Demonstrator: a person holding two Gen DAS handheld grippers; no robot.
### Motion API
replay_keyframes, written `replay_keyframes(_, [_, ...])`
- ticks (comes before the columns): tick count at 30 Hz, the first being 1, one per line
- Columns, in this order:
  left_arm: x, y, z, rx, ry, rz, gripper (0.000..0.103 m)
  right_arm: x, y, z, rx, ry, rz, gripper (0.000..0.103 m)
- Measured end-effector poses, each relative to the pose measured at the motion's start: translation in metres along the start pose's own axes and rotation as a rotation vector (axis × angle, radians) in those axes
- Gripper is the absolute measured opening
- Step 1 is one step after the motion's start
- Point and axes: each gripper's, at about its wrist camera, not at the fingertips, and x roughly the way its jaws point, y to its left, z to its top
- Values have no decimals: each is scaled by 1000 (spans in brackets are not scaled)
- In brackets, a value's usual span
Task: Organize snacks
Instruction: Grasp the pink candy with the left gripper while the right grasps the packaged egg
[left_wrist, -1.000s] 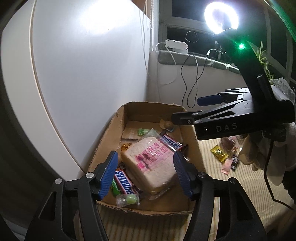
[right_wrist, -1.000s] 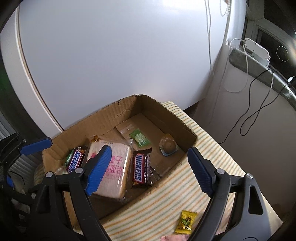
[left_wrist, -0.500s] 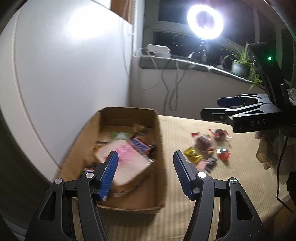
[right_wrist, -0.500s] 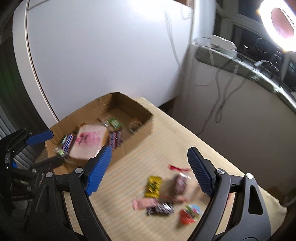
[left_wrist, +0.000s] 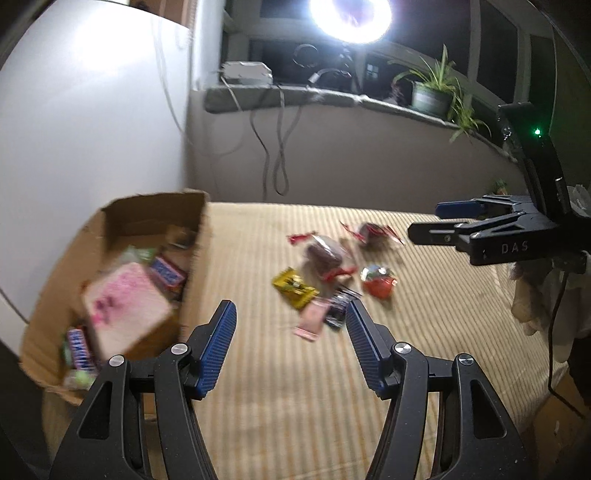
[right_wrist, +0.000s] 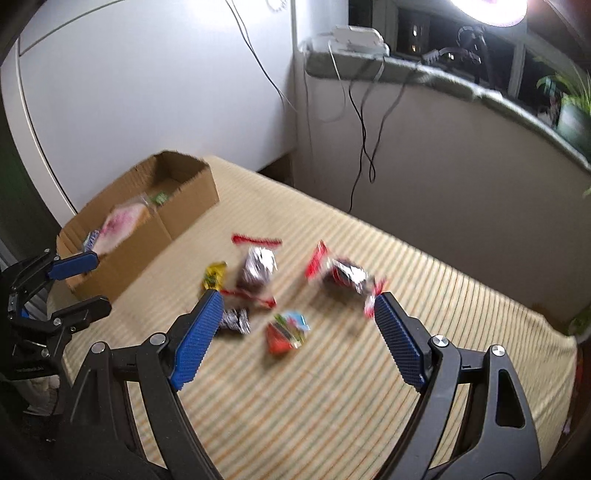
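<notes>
Above the striped cloth (right_wrist: 332, 387), both your left gripper (left_wrist: 291, 347) and right gripper (right_wrist: 295, 336) hang spread, empty; loose snacks (right_wrist: 288, 332) lie crowded, so a closing pinch risks catching two wrappers.

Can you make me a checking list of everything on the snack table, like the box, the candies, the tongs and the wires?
Surface: striped tan cloth, wholly covering the table.
Job's things: cardboard box at the left, holding a pink-printed bread pack and Snickers bars; loose on the cloth, a yellow packet, two red-edged clear bags of dark treats, a red candy, a pink packet and a small dark candy.
Clutter: nothing seen.
Grippers: left tongs open, empty; right tongs open, empty, above the loose snacks.
Cables: dark cables hang from the window ledge down the wall.
Surroundings: ring light, potted plant, white panel behind the box.
</notes>
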Motion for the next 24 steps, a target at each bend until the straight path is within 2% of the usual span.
replay_keyframes(1, [5,-3,0,-1,10,-6,61,3,-2,-4,3,10,7,86])
replay_keyframes(5, [25,-10,-3,-3,61,-19,44,20,-3,-19,-9,49,30,86])
replay_keyframes(7, [34,-12,-3,4,84,-19,42,28,0,-24,-23,64,42,80])
replay_keyframes(9, [44,-15,-4,15,106,-12,41,38,3,-27,-35,87,56,67])
replay_keyframes(11, [51,-15,-3,17,122,-6,41,46,4,-28,-36,102,69,64])
replay_keyframes(17, [73,-10,-6,6,176,9,38,63,-1,-27,-24,123,92,57])
replay_keyframes(24, [88,-13,-7,29,208,11,38,77,-3,-25,-22,141,100,57])
